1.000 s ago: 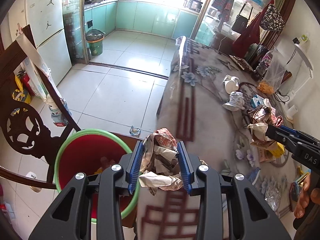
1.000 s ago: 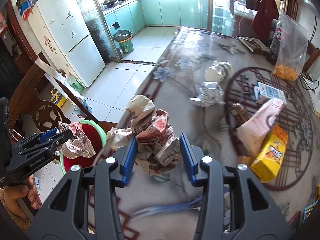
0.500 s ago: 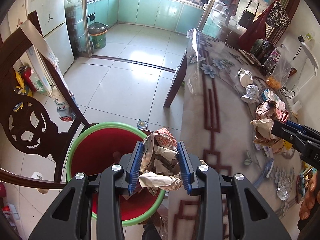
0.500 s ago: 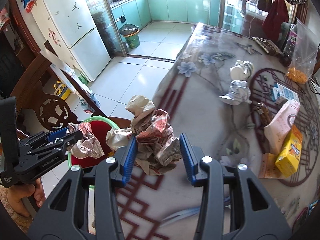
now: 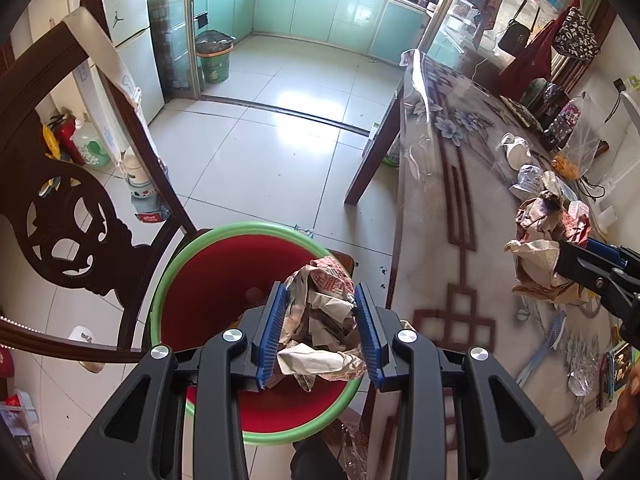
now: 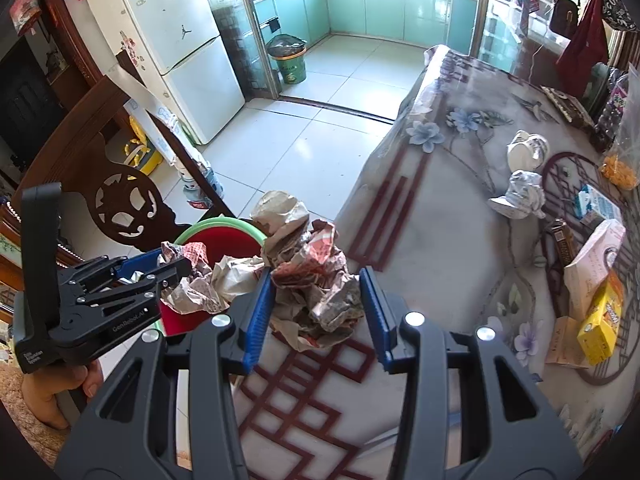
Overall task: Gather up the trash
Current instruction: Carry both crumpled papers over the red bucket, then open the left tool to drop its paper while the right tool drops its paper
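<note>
At the lower centre of the left wrist view, the left gripper (image 5: 320,328) pinches a crumpled paper wad (image 5: 320,324) over the red bin (image 5: 224,280) with its green rim. At the lower centre of the right wrist view, the right gripper (image 6: 318,308) clamps a bigger wrapper bundle (image 6: 312,280) above the table edge (image 6: 440,248), just right of the bin.

Left tool (image 5: 320,328) with wad (image 5: 320,320) between pads, over bin (image 5: 208,272). Bin on floor, between chair (image 5: 68,216) at left and bench (image 5: 460,208) at right. Right tool (image 6: 318,306) with second wad (image 6: 316,280) over bench edge, just right of bin. Cup (image 6: 526,150), boxes (image 6: 600,320), bag (image 6: 622,152) further right on bench. Fridge (image 6: 172,40) behind chair.
</note>
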The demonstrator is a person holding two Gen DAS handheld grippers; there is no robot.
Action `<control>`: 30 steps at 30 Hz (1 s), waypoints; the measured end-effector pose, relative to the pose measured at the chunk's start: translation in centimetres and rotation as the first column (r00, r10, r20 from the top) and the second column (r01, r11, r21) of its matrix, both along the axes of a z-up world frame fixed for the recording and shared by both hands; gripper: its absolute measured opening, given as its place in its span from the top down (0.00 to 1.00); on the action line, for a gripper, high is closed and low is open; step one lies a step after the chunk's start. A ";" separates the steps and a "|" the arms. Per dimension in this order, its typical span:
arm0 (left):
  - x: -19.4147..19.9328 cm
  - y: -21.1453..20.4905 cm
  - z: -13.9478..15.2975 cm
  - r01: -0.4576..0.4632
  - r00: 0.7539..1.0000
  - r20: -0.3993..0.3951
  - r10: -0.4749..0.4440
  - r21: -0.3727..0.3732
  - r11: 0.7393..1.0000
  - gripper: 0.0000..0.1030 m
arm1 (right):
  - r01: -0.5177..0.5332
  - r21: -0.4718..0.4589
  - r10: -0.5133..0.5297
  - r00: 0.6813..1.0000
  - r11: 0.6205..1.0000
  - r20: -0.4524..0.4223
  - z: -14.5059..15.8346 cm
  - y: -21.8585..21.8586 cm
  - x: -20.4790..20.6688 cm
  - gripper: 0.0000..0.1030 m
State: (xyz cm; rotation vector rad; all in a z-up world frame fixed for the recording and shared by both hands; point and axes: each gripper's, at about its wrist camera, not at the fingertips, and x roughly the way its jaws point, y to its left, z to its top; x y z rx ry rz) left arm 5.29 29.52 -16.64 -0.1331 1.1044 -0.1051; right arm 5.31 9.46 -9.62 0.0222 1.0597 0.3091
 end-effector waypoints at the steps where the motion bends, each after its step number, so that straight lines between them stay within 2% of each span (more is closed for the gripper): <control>1: -0.1 0.2 -0.2 -0.005 1.000 -0.004 0.005 0.005 1.000 0.68 | -0.005 0.014 0.005 1.000 1.000 -0.006 -0.1 0.2 0.0 0.59; 5: -0.2 1.4 -1.4 -0.038 0.999 -0.034 0.038 0.020 0.999 0.68 | -0.030 0.083 0.033 0.999 0.996 -0.033 -0.5 1.2 0.3 0.59; 10: -0.5 2.9 -1.9 -0.073 0.996 -0.047 0.074 0.035 0.997 0.68 | -0.089 0.108 0.097 0.993 0.990 -0.065 -1.4 3.6 0.6 0.59; 19: -0.8 5.4 -2.2 -0.134 0.989 -0.053 0.137 0.056 0.989 0.68 | -0.167 0.123 0.178 0.980 0.978 -0.088 -2.0 6.4 0.8 0.59; 30: -1.0 6.9 -1.9 -0.168 0.984 -0.041 0.171 0.065 0.984 0.68 | -0.203 0.143 0.218 0.971 0.969 -0.100 -2.6 8.0 1.1 0.57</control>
